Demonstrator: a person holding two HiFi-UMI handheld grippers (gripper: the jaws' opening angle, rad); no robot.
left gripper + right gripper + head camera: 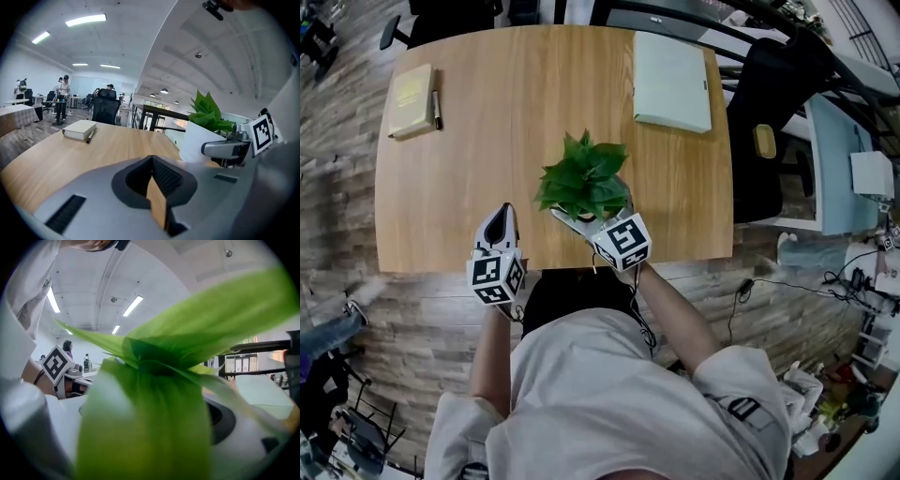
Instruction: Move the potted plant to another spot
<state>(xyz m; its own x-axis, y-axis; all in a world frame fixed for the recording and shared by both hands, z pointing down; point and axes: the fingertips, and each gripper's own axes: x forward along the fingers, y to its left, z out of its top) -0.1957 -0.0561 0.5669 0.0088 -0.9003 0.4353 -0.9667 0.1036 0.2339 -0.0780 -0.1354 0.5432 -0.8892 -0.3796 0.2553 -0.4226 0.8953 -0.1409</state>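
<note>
Green leafy plant in a white round pot [150, 380] sits clamped in my right gripper [578, 221], left gripper [157, 190] pinched closed on nothing beside it, so lift-off or let-go next, can't say.

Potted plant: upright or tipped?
Upright. In the left gripper view the potted plant shows a level rim and near-vertical white sides, leaves rising straight up. Its base is hidden.

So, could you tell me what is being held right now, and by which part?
The right gripper seems to hold the potted plant by its white pot's upper wall; the left gripper holds nothing.
</note>
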